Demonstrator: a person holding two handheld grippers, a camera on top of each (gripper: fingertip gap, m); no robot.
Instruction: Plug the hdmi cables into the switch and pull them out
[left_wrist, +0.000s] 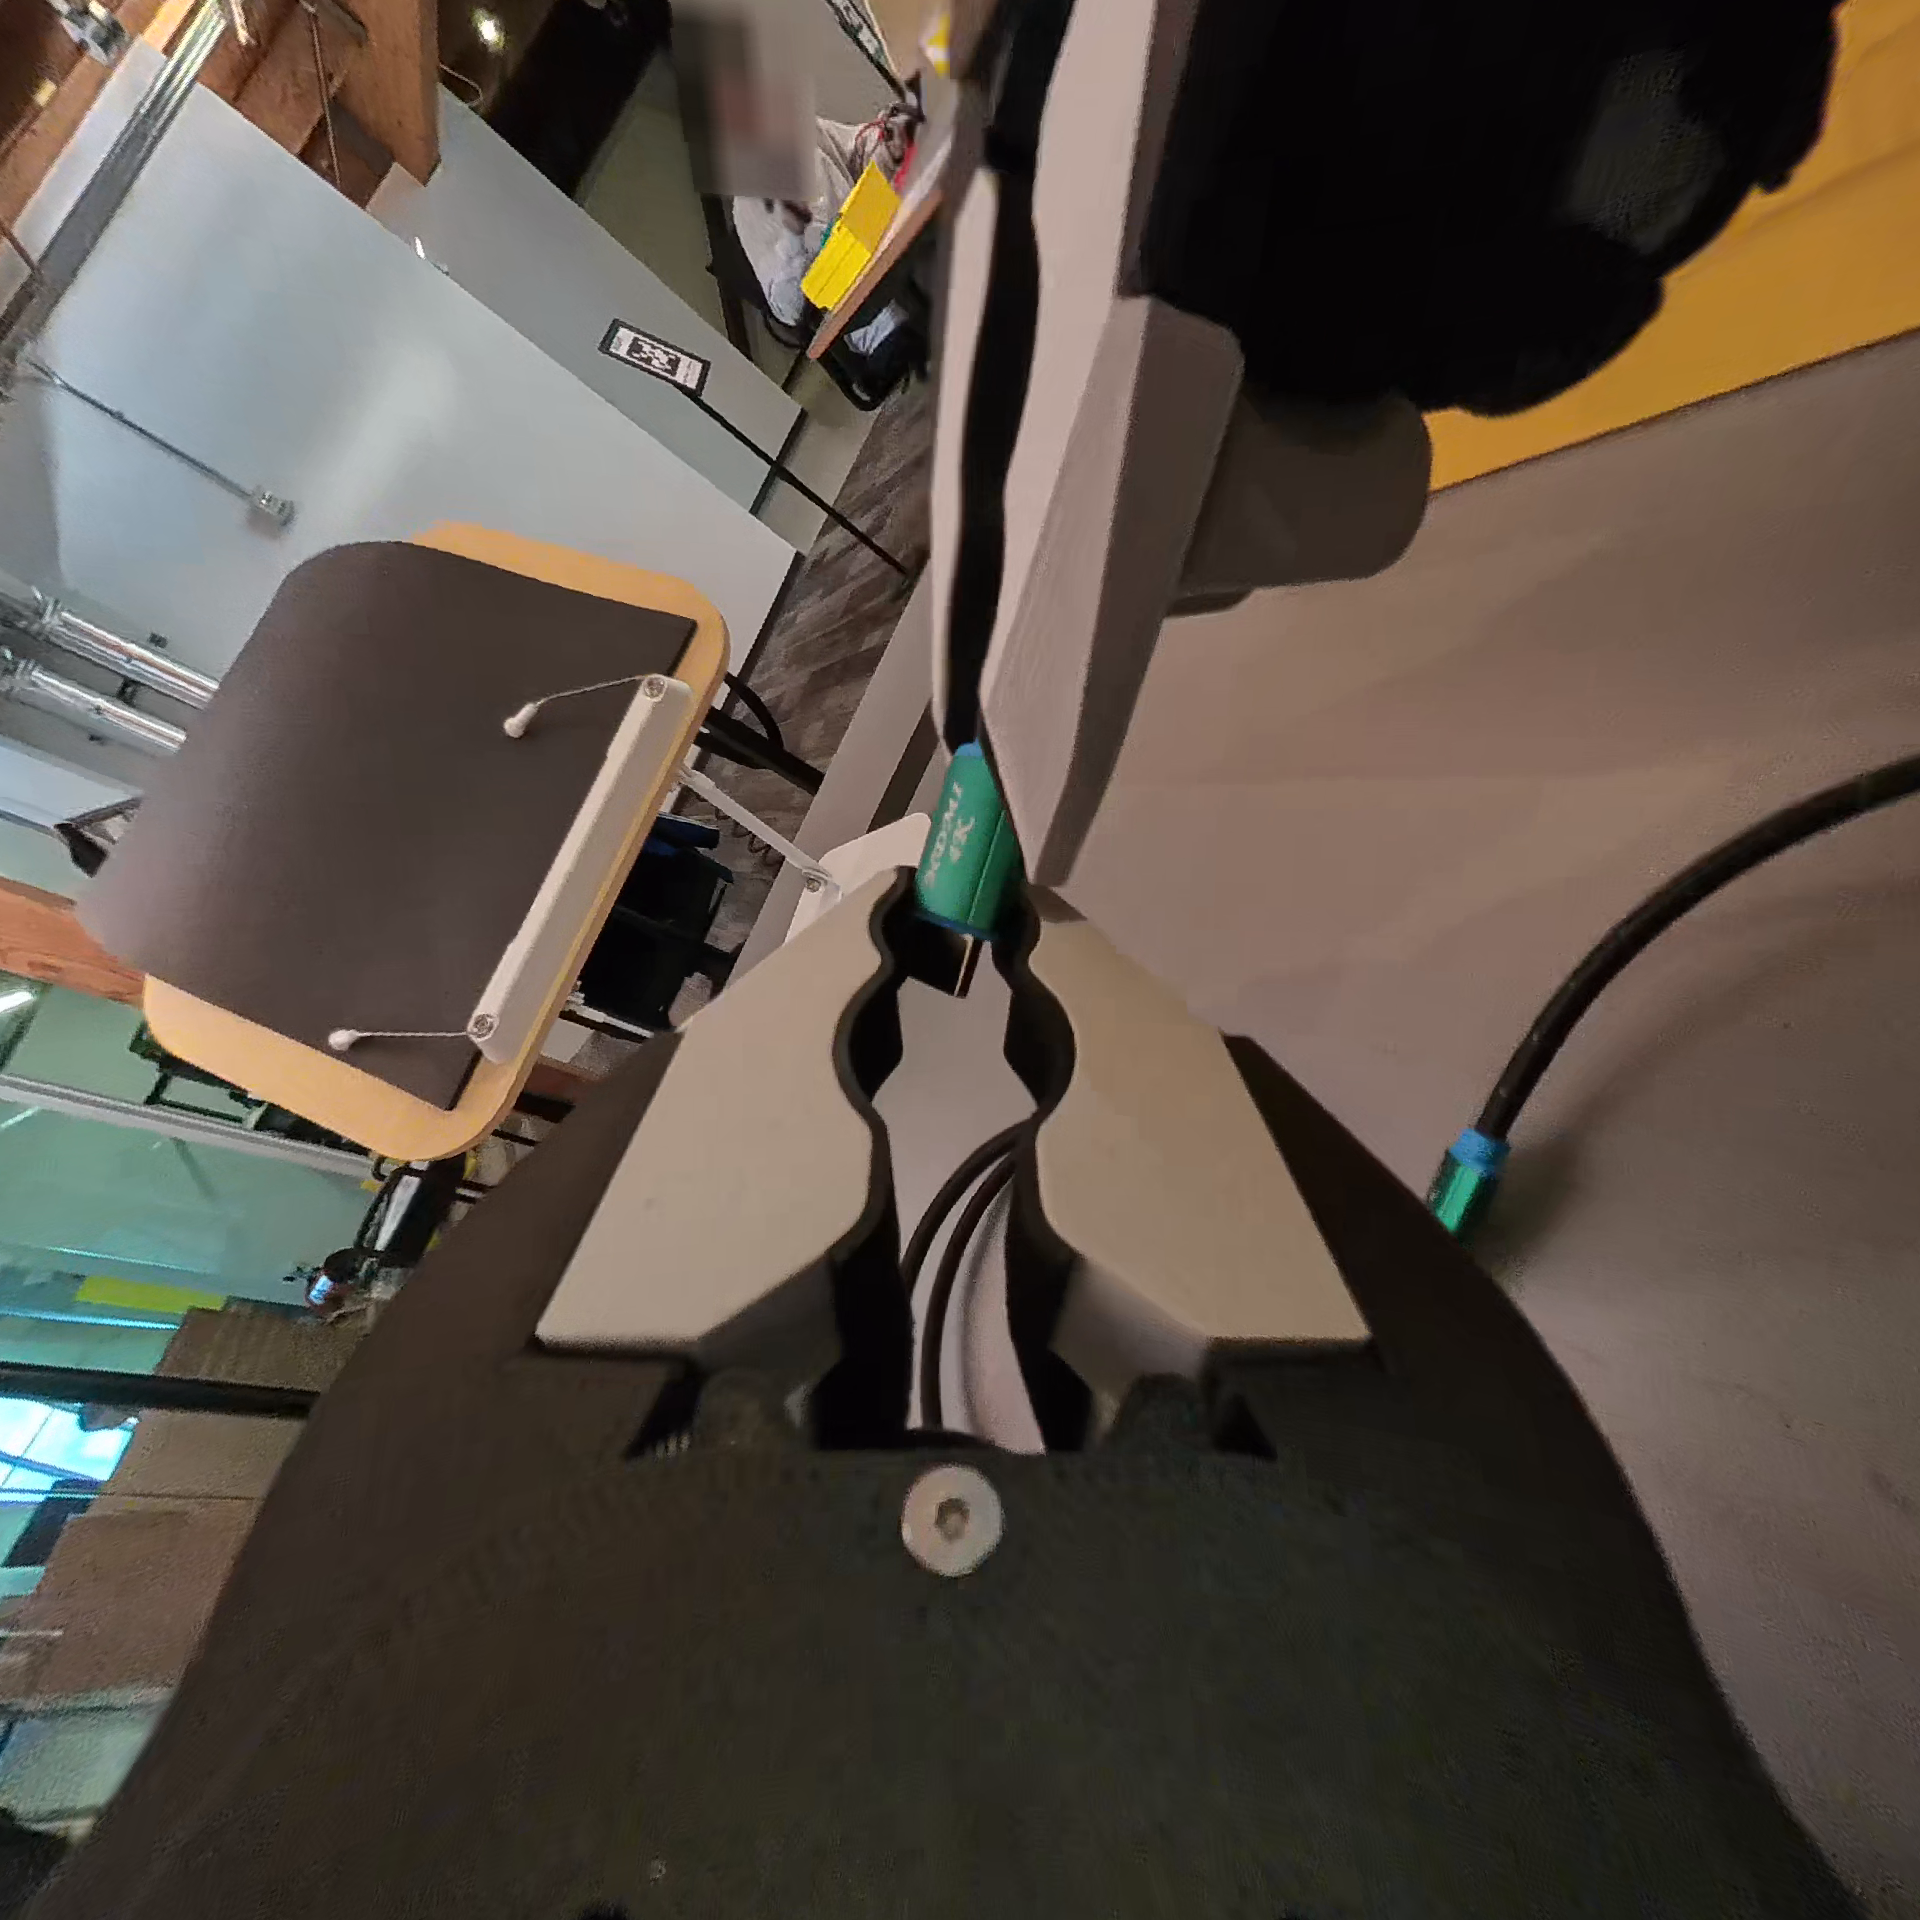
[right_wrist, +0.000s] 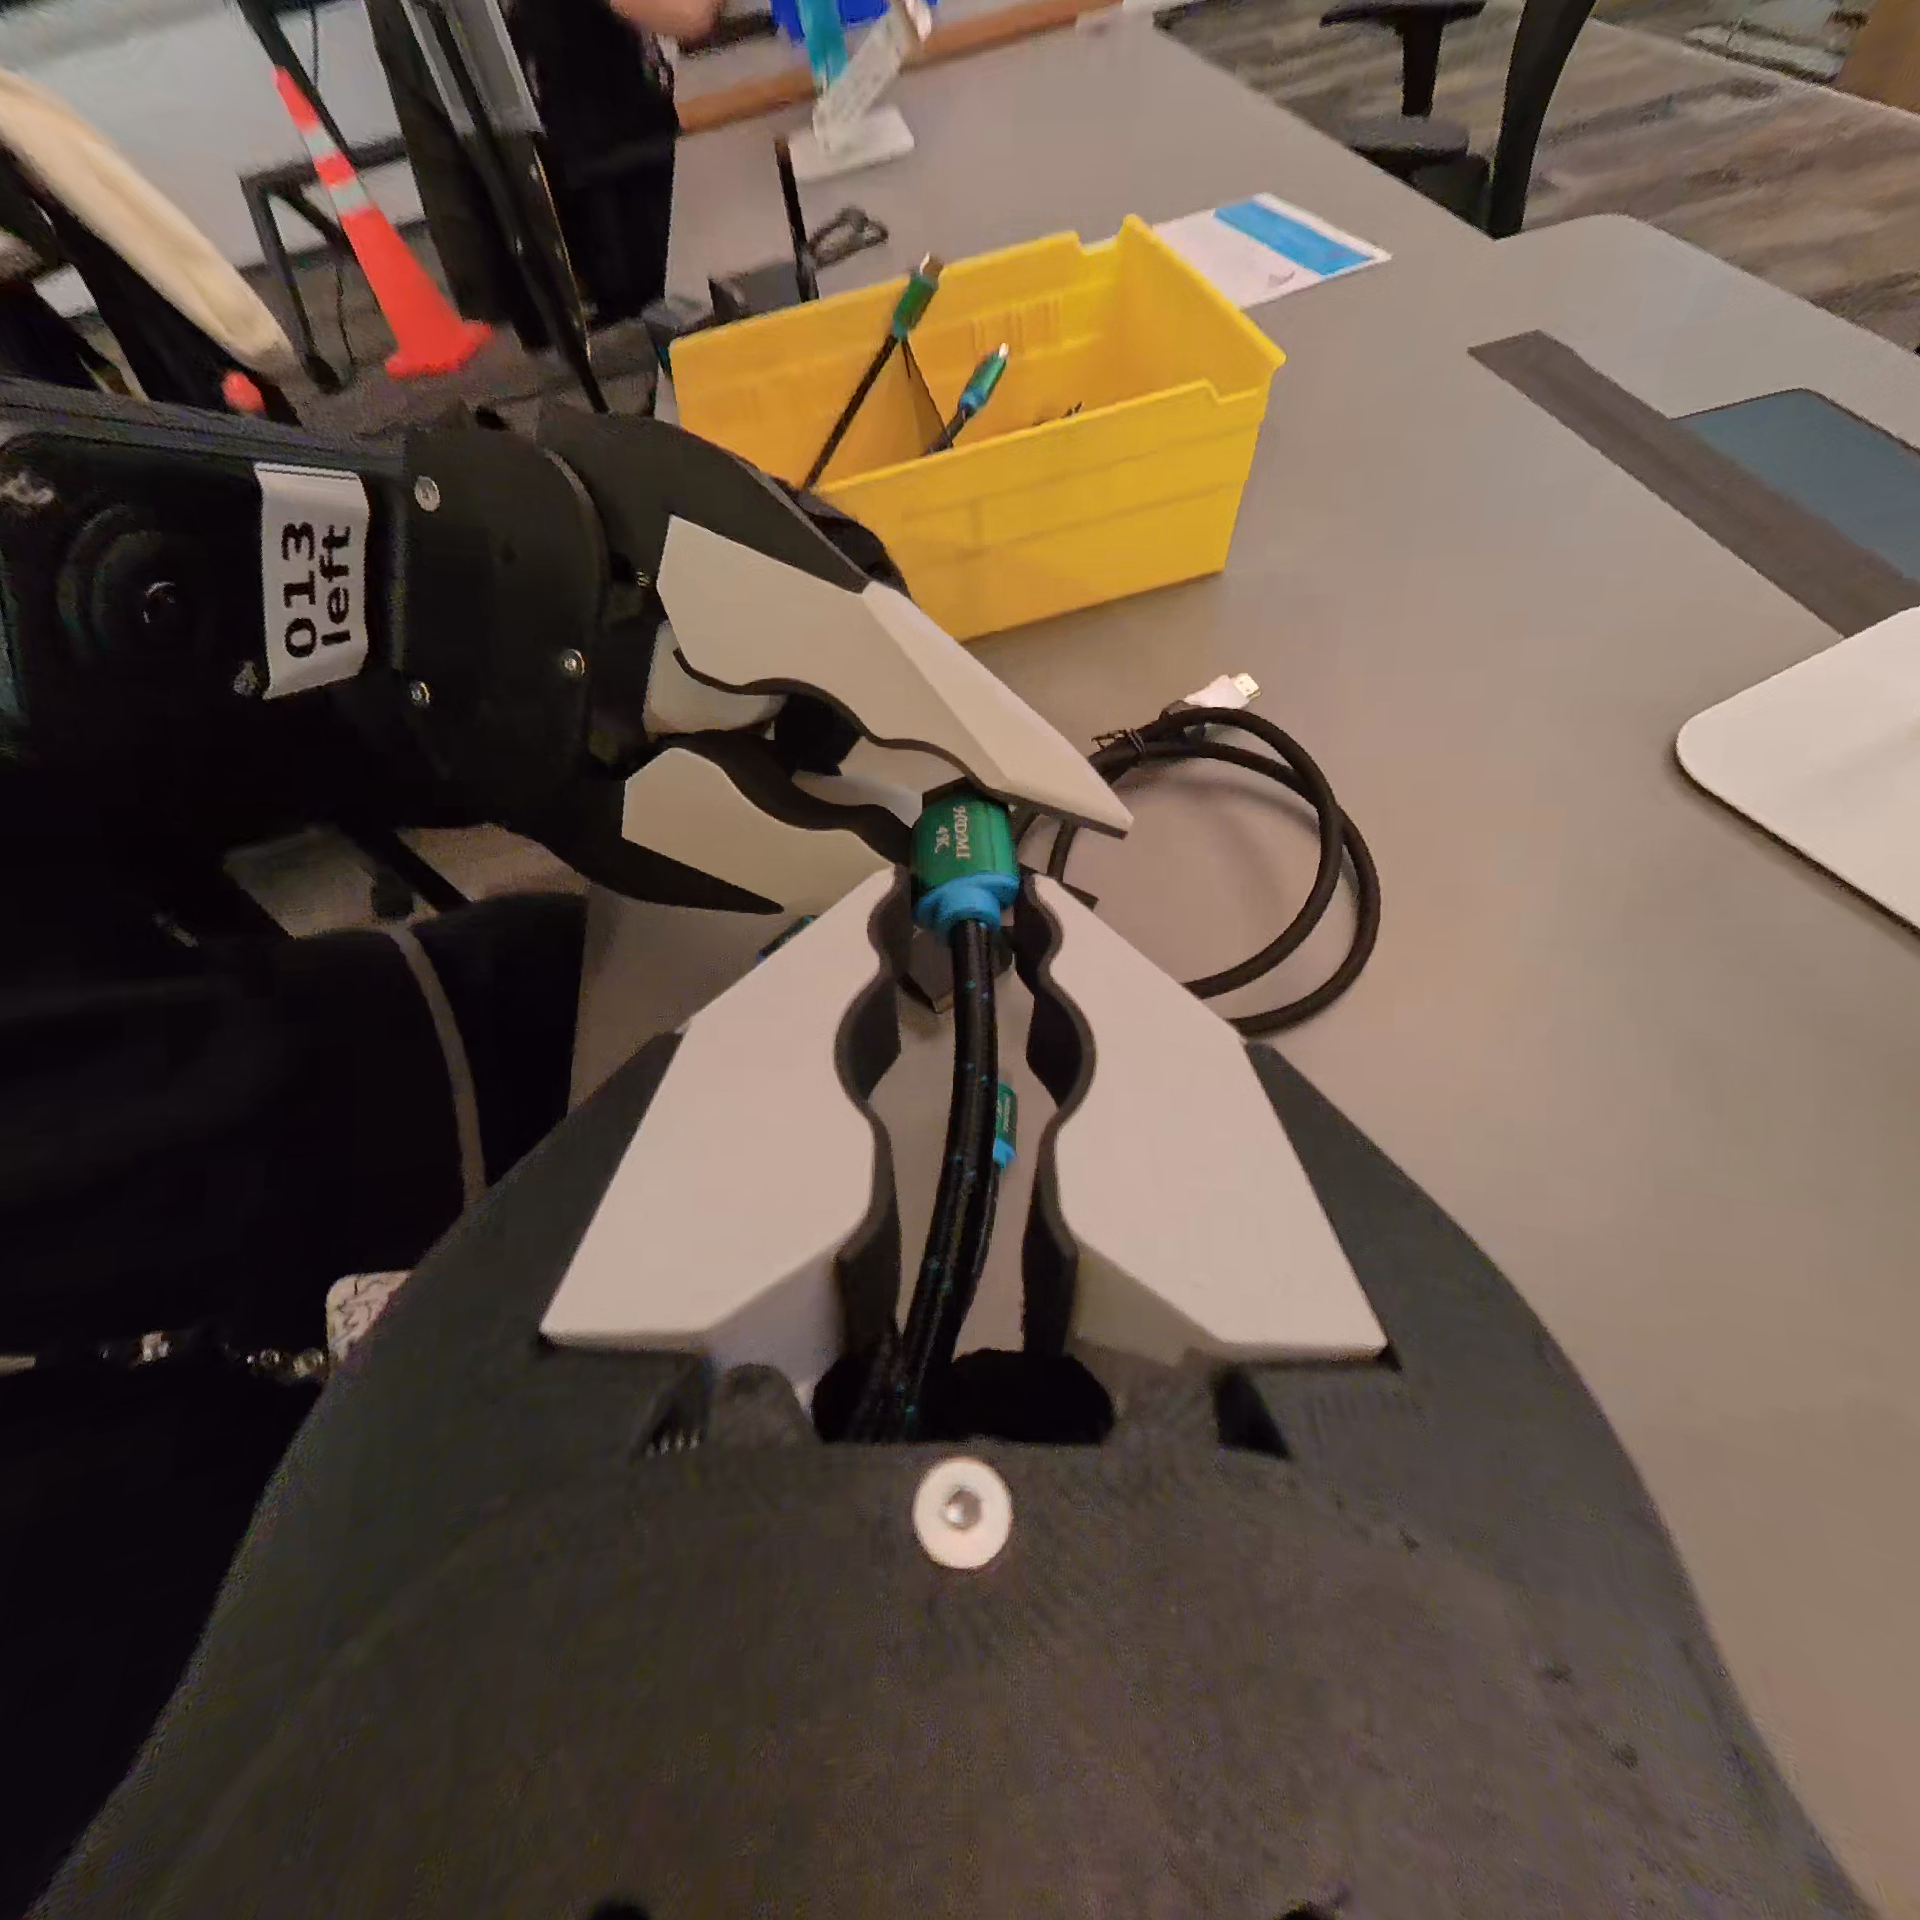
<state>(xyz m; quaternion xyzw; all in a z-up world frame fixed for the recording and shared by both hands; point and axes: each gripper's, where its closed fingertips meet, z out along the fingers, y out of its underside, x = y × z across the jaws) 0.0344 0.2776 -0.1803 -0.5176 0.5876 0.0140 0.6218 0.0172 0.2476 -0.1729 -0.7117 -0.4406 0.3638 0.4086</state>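
Above the table's (right_wrist: 1455, 623) near edge, both your grippers pinch one green plug (right_wrist: 961, 847) — left gripper (right_wrist: 997, 831) clamping its tip, right gripper (right_wrist: 961, 899) its collar (twisting apart could bend it).

Grey counter (right_wrist: 1507, 831), smooth and matte. Resting on it: a yellow bin (right_wrist: 1049, 457) toward the back, a coiled black cable (right_wrist: 1309, 862) just in front of the bin, a white pad (right_wrist: 1829, 758) at the right edge, a blue-and-white paper sheet (right_wrist: 1273, 244) behind the bin. In the left wrist view, another black cable with a green plug (left_wrist: 1465, 1179) lying flat on the grey surface.
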